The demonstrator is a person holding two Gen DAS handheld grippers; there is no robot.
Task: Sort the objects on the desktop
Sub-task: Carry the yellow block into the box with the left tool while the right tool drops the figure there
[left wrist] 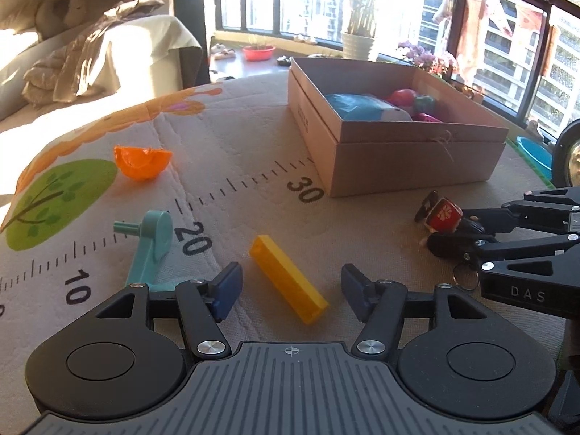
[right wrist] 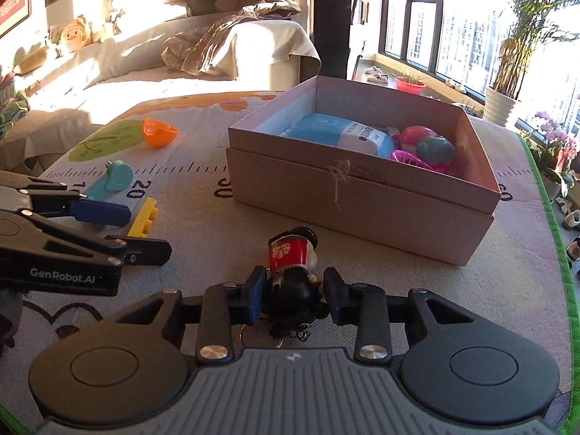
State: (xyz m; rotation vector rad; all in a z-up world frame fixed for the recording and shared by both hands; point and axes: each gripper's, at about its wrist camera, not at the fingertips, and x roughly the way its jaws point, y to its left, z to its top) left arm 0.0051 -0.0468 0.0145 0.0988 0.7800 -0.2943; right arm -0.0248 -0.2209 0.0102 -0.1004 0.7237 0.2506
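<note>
My left gripper is open, its jaws on either side of a yellow brick lying on the mat. A teal crank lies to its left and an orange half shell further back. My right gripper is shut on a small red and black doll keychain, low over the mat; it also shows in the left wrist view. An open cardboard box stands behind, holding a blue pack, a pink ball and a green ball.
The mat has a printed ruler and a green tree patch. A sofa with a blanket stands behind the table. Windows and potted plants are at the right. The mat's green edge runs along the right side.
</note>
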